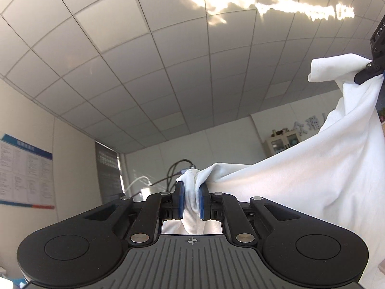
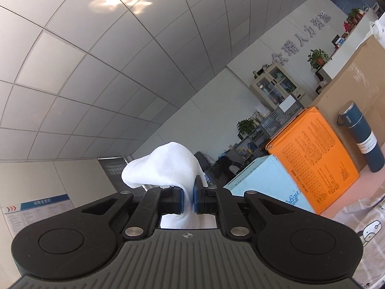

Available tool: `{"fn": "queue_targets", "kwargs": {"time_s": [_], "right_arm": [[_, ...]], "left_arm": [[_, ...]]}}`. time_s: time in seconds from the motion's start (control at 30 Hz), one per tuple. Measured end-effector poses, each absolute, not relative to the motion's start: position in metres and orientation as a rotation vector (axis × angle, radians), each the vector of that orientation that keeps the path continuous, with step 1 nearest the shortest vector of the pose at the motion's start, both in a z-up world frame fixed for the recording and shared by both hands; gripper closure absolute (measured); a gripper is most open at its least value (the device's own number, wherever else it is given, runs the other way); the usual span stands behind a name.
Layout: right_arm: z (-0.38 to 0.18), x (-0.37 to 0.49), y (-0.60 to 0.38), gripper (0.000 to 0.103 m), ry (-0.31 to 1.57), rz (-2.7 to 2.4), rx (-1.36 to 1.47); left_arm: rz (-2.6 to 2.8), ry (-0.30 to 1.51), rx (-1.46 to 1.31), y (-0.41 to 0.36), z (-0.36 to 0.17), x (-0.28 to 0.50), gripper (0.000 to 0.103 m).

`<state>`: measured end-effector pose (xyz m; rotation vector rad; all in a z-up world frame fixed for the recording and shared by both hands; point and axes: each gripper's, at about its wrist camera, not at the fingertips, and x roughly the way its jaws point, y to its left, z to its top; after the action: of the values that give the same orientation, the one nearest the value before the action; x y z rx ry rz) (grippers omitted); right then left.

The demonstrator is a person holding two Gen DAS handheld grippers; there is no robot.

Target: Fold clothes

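White garment (image 1: 300, 187) hangs between your left gripper (image 1: 191, 197) and right gripper (image 2: 189, 198), both clamped on bunched cloth; you have no fold made yet.

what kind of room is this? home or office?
Most likely an office: grid-tile ceiling, large lettering mounted on the wall above a glass-door cabinet, and a printed notice board. Potted plants stand along a counter.

My white garment (image 1: 312, 180) hangs raised at the frame's right, bunched, sagging between two pinched spots.
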<state>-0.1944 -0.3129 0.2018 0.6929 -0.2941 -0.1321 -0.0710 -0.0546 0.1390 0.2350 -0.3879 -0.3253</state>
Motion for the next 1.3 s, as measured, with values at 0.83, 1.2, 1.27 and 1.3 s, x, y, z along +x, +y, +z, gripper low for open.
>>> {"fn": "queue_targets", "kwargs": {"time_s": [0.83,1.2,1.27,1.3], "right_arm": [[0.015,-0.382,-0.328,0.096,-0.065,-0.246,0.847],[-0.032,-0.417,-0.337,0.088,0.195,-0.401,0.837],[-0.027,-0.425,-0.339,0.065,0.163,-0.461,0.804],[-0.024,-0.430,-0.340,0.059,0.141,-0.489,0.786]], "left_arm": [[-1.215,0.039,0.303,0.055,0.031,-0.199,0.092],[-1.498,0.182,0.350,0.043,0.027,-0.195,0.049],[-1.493,0.114,0.299,0.049,0.040,-0.187,0.033],[-1.479,0.085,0.276,0.051,0.047,-0.181,0.032]]}}
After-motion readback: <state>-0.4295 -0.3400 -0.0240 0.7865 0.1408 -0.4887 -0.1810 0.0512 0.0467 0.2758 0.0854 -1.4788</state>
